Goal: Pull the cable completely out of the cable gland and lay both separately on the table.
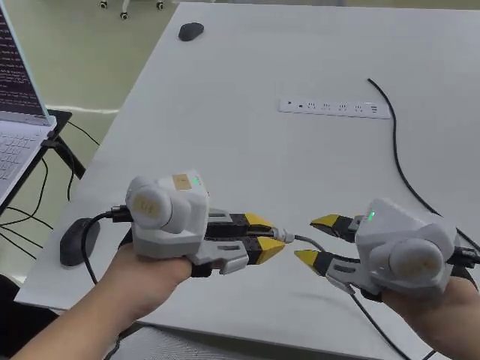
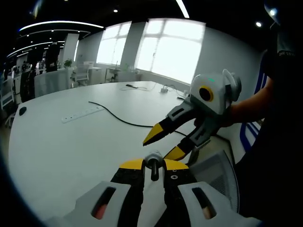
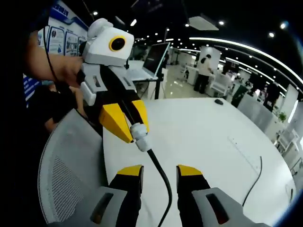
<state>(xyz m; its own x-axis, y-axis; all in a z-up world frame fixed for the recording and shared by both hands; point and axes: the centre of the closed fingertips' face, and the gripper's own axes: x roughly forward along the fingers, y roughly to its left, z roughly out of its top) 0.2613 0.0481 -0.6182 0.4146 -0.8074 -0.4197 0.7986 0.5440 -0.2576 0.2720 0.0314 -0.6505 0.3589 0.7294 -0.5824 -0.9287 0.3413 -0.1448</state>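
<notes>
My left gripper [image 1: 270, 235] is shut on a small grey cable gland [image 1: 285, 236], held just above the white table [image 1: 225, 135] near its front edge. A thin black cable [image 1: 315, 243] leaves the gland toward my right gripper [image 1: 306, 238] and passes between its open yellow-tipped jaws without being clamped. The left gripper view has the gland [image 2: 154, 161] pinched at my left gripper [image 2: 154, 165], with the right gripper [image 2: 155, 149] facing it. In the right gripper view the cable [image 3: 163, 182] runs down between the jaws of my right gripper [image 3: 159, 170] from the gland [image 3: 140, 135].
A white power strip [image 1: 335, 108] and a long black cord [image 1: 401, 169] lie at the back right. One mouse [image 1: 190, 31] sits at the far edge, another [image 1: 77, 241] at the near left corner. A laptop [image 1: 15, 127] stands off-table left. A mesh chair [image 3: 71, 165] is below.
</notes>
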